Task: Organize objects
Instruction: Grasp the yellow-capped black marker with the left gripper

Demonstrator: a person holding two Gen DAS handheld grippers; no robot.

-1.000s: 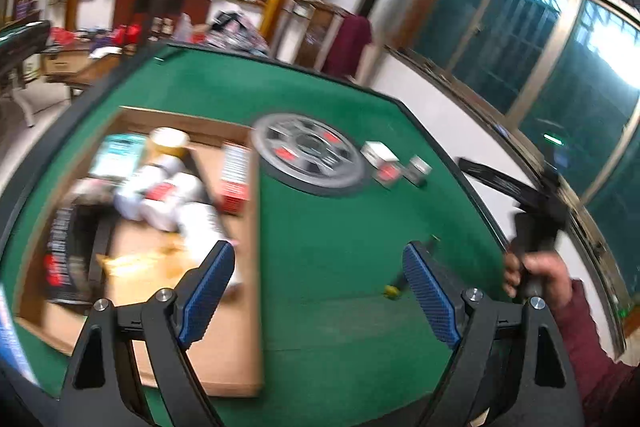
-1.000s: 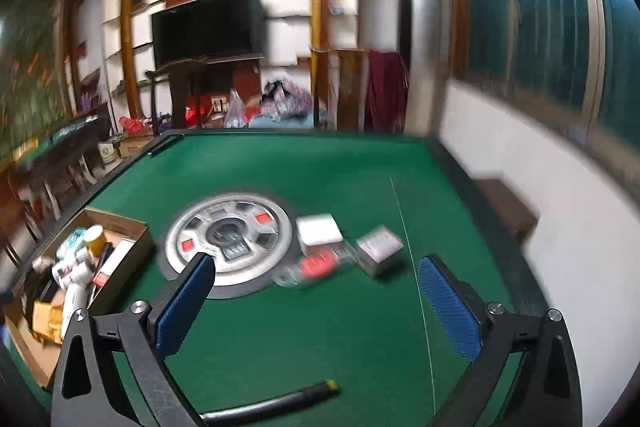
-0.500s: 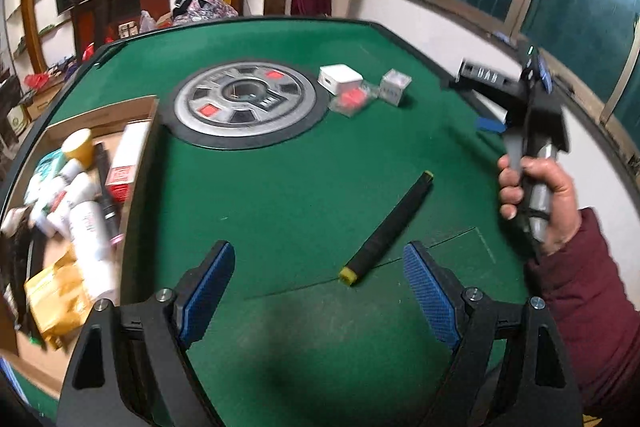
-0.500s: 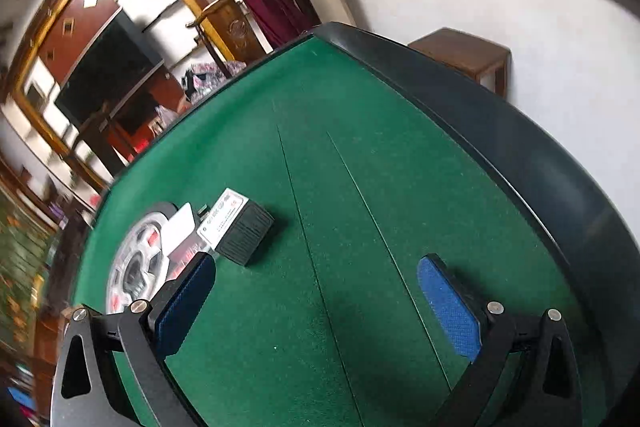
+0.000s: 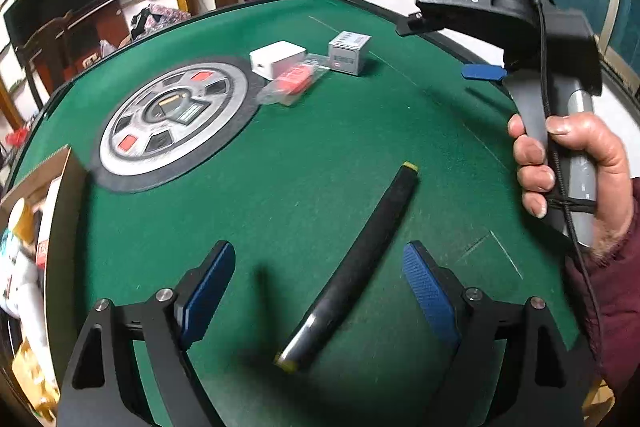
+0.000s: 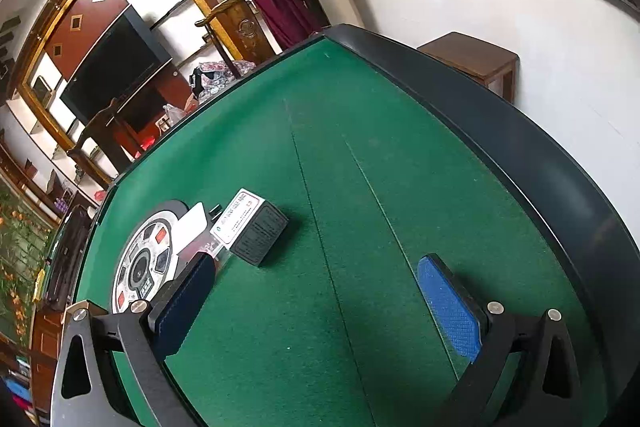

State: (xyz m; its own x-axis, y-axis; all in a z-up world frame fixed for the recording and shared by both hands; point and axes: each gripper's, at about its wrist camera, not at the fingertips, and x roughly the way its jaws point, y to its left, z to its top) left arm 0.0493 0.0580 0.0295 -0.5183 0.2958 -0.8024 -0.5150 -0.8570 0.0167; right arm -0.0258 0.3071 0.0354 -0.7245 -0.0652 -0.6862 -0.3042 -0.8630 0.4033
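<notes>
The left gripper [image 5: 318, 277] is wide open and holds nothing; it hangs over the near part of the green counter [image 5: 304, 187]. A black rod with yellow ends [image 5: 352, 267] lies on the felt and runs diagonally through the gap between the two blue pads, and I cannot tell if the pads touch it. Farther away, toward the far edge of the counter, three small things lie close together: a white box [image 5: 277, 59], a clear packet with red content [image 5: 294, 83] just beside it, and a grey box [image 5: 349, 51] on the other side of the packet. The round panel [image 5: 172, 119] in the middle of the counter is next to the packet. At the left edge a cardboard box [image 5: 28, 251] holds bottles and packets, but they are blurred. The right gripper [image 6: 316, 301] is also wide open and empty, above bare felt near the right edge of the counter; in the left wrist view a right hand [image 5: 568, 167] holds its handle well above the felt. In the right wrist view the grey box [image 6: 252, 227] stands ahead of the left finger, apart from it, and the round panel [image 6: 144, 259] lies behind this finger
</notes>
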